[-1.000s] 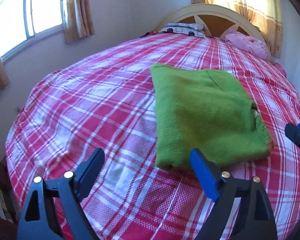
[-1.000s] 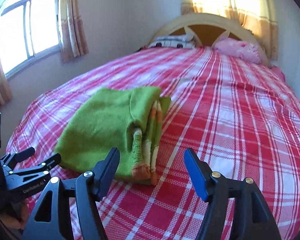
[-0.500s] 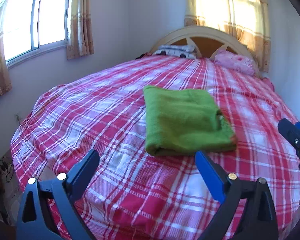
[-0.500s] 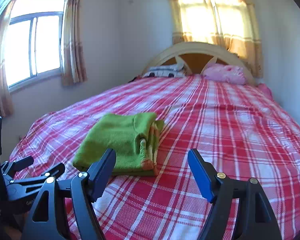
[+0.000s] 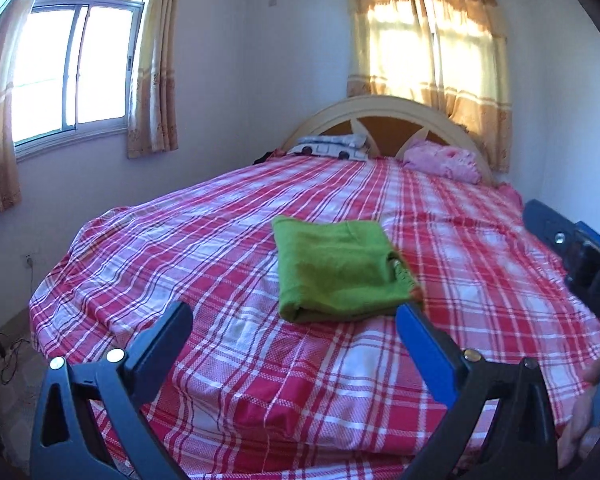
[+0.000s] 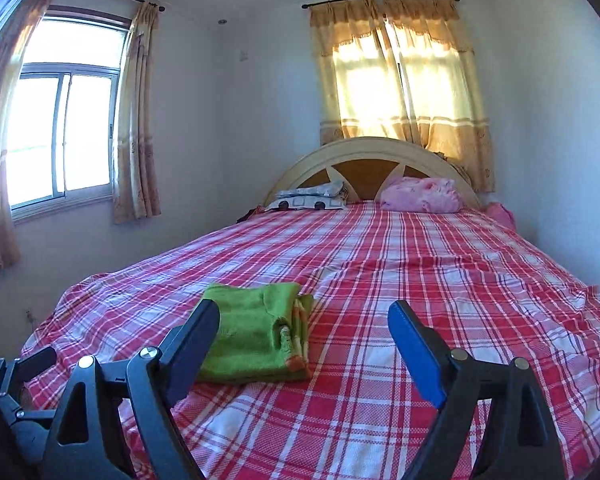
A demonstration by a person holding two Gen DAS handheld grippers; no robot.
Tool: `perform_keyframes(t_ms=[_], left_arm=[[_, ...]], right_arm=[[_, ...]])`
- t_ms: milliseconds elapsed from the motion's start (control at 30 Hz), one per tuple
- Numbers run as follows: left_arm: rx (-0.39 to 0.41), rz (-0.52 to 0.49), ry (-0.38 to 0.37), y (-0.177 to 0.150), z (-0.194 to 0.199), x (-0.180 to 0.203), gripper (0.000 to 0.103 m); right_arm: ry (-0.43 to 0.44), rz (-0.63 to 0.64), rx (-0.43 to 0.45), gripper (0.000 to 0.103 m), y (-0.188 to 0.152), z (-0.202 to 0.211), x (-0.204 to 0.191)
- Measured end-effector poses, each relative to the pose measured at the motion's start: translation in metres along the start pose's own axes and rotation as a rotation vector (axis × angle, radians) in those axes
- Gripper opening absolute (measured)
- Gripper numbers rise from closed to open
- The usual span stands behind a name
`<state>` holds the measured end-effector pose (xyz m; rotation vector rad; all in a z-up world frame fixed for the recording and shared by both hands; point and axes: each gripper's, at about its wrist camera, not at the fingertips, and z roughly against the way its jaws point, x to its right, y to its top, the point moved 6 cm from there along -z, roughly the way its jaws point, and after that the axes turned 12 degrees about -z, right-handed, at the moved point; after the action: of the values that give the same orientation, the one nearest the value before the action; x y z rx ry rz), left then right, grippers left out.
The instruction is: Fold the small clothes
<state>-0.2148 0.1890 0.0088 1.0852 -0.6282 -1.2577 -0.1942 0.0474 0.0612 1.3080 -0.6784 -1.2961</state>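
Observation:
A green knit garment [image 5: 340, 268] lies folded into a compact rectangle on the red plaid bed [image 5: 220, 248]. It also shows in the right wrist view [image 6: 256, 336], with orange-striped edges at its right side. My left gripper [image 5: 294, 332] is open and empty, held back from the garment above the bed's near edge. My right gripper [image 6: 304, 332] is open and empty, also pulled back, with the garment just beyond its left finger. The right gripper's body shows at the right edge of the left wrist view [image 5: 580, 260].
A pink pillow [image 6: 420, 196] and a patterned pillow [image 6: 312, 196] lie against the curved headboard [image 6: 364, 152]. Curtained windows stand on the left wall [image 6: 64, 132] and behind the headboard [image 6: 400, 76]. Cables lie on the floor at the left [image 5: 4, 352].
Both grippers have drawn back and up from the folded garment. The view now takes in the whole bed and the walls. The garment has stayed in place.

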Motion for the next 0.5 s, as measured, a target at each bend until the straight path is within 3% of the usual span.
perform_keyframes(t_ms=[233, 500], left_arm=[[0.052, -0.052, 0.046, 0.013, 0.022, 0.007, 0.103], [0.108, -0.04, 0.035, 0.021, 0.046, 0.016, 0.103]], right_arm=[[0.012, 0.03, 0.045, 0.087, 0.008, 0.025, -0.008], [-0.001, -0.01, 0.065, 0.088, 0.013, 0.042, 0.009]])
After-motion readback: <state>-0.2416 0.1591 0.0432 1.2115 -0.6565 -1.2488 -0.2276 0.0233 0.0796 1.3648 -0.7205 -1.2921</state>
